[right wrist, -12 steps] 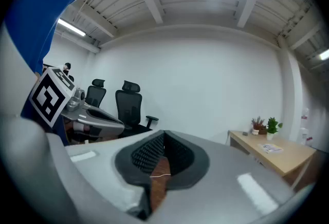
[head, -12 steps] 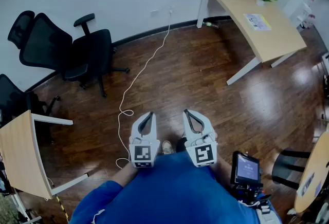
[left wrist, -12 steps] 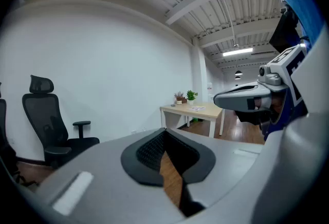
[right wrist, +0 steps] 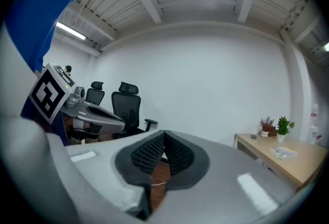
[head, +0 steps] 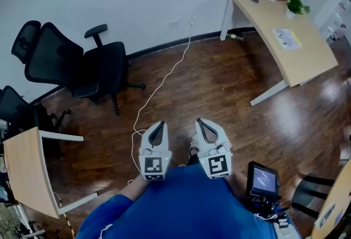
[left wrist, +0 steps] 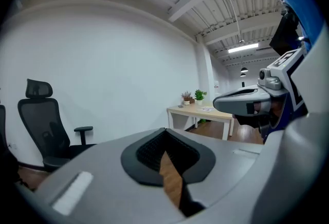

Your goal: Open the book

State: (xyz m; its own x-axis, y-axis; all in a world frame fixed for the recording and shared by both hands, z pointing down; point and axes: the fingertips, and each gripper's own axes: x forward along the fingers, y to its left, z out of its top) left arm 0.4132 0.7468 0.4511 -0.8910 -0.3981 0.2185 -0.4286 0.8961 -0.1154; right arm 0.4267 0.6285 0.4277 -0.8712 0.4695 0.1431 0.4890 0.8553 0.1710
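Observation:
No book is plain to see; a flat printed sheet or booklet lies on the far wooden desk. My left gripper and right gripper are held side by side in front of the blue-clad body, over the dark wood floor. Both point forward and nearly level. In the left gripper view the left gripper's tips meet with nothing between them. The right gripper's ribbed pads also meet at the tip and hold nothing. The desk shows small in both gripper views, well ahead.
Black office chairs stand at the left by the white wall. A white cable trails from the wall socket across the floor. A small wooden table is at the left edge. Potted plants sit on the desk. A screen device is beside my right hip.
The head view has shifted: desk, chairs and cable sit a little further right and lower in the picture. Both grippers keep their place and stay shut.

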